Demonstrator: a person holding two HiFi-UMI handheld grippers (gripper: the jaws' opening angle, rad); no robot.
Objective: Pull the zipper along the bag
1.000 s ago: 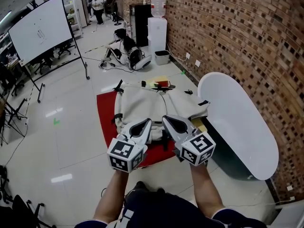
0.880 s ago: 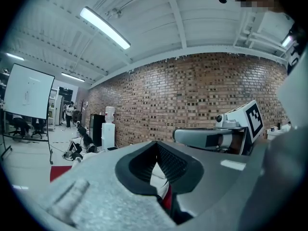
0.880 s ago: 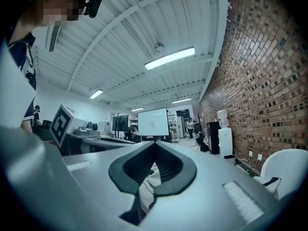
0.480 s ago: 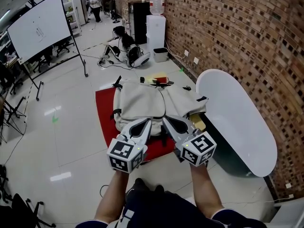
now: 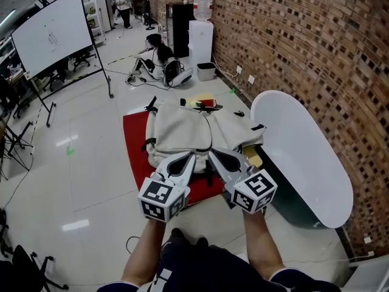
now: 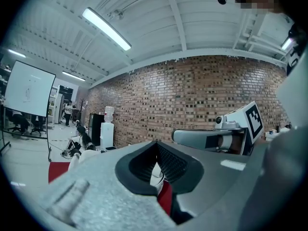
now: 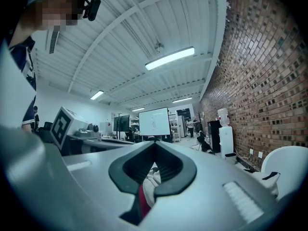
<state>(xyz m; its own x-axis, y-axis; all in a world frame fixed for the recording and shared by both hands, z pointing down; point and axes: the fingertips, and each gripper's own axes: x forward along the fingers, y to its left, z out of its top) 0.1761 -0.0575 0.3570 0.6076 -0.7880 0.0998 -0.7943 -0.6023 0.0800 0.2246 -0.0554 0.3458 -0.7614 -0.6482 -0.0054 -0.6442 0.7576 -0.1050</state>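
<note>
Lying flat on a red mat [image 5: 135, 146] on the floor [image 5: 91, 181], the cream bag [image 5: 179, 132] looks soft and light, likely to bunch when tugged; pin cloth beside the zipper and pinch its small pull. The left claw [image 5: 189, 158] and right claw [image 5: 213, 155] hover above, both closed on nothing.

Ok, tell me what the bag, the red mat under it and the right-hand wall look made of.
Bag: off-white cloth, matte, lying in soft folds.
Red mat: probably carpet or felt, flat and matte; texture too small to tell.
Wall: bare brick, rough, with pale mortar lines.
</note>
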